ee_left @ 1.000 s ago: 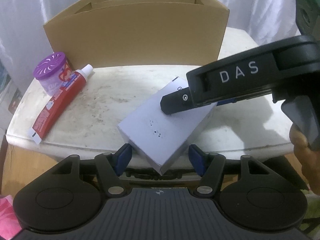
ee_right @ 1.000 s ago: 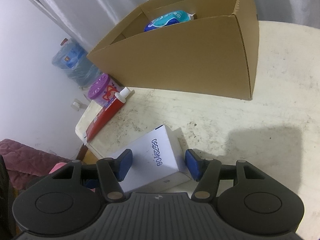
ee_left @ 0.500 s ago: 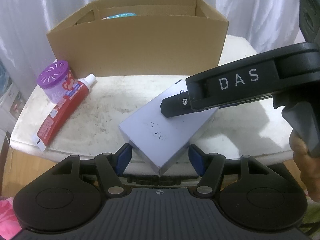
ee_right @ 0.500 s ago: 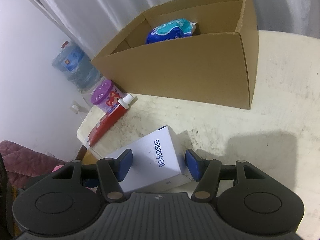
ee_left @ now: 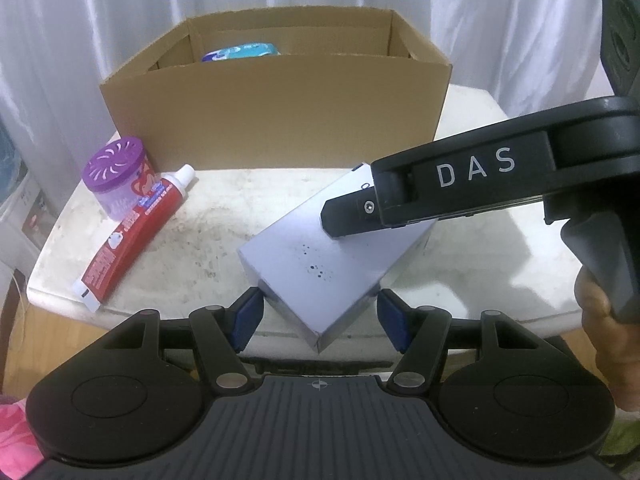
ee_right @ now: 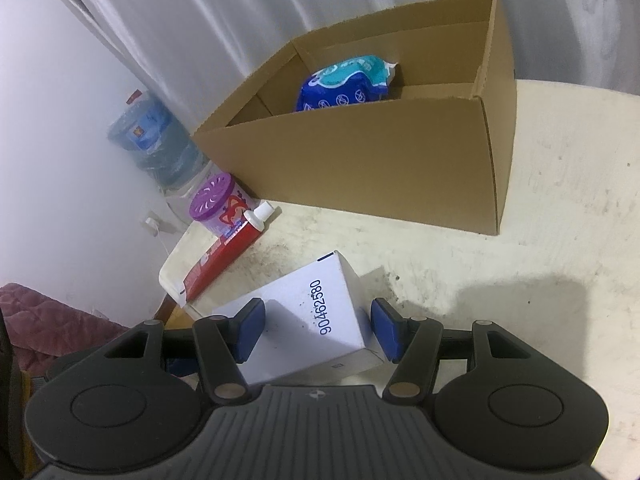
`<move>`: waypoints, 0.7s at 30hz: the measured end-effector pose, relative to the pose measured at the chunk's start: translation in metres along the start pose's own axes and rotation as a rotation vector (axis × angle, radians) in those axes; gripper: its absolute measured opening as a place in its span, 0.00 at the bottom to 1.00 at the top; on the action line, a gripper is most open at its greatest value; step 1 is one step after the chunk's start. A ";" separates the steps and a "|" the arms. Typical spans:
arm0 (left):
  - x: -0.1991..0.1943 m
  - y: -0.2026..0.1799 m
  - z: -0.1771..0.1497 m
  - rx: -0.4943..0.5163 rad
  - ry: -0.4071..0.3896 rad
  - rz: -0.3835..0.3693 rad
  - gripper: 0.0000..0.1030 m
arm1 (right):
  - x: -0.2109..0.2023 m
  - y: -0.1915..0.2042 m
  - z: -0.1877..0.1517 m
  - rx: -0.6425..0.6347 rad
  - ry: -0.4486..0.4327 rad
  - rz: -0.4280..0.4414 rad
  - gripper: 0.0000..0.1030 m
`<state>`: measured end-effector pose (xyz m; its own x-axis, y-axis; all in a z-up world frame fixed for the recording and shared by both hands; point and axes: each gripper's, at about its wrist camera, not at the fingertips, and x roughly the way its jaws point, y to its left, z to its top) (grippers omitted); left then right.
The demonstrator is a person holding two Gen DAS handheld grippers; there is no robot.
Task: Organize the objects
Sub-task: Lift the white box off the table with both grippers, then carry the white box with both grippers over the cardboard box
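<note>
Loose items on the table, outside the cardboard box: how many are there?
3. A purple-lidded air freshener by the box's left corner, a red toothpaste tube lying against it, and a white carton near the front edge, between both grippers. The box may hide others.

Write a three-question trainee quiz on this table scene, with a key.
1. True or false: the cardboard box is empty.
2. The red tube lies beside: A) the purple-lidded jar; B) a mug; C) a bowl.
3. Fill in: the number printed on the white box reads ____.

Key: 1 false, a blue packet lies inside; 2 A; 3 90462580.
</note>
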<state>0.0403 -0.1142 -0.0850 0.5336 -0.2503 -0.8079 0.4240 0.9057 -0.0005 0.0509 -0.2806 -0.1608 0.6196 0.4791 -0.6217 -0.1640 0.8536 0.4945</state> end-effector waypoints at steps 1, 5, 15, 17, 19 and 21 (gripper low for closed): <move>-0.001 0.000 0.000 0.000 -0.003 0.000 0.61 | -0.001 0.001 0.000 -0.002 -0.003 0.000 0.61; -0.005 0.000 0.000 0.001 -0.014 0.005 0.61 | -0.006 0.003 0.000 -0.008 -0.013 0.002 0.61; -0.016 -0.003 -0.002 -0.001 -0.045 0.016 0.61 | -0.016 0.012 0.000 -0.030 -0.036 0.009 0.61; -0.018 -0.003 -0.002 -0.001 -0.051 0.017 0.61 | -0.019 0.014 -0.001 -0.034 -0.041 0.010 0.61; -0.021 -0.004 -0.002 -0.002 -0.057 0.018 0.61 | -0.020 0.016 -0.001 -0.038 -0.045 0.010 0.61; -0.023 -0.005 -0.002 -0.002 -0.063 0.019 0.61 | -0.022 0.018 -0.001 -0.042 -0.050 0.010 0.61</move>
<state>0.0244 -0.1119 -0.0681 0.5864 -0.2541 -0.7691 0.4117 0.9112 0.0129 0.0336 -0.2758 -0.1389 0.6552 0.4780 -0.5850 -0.2018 0.8570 0.4742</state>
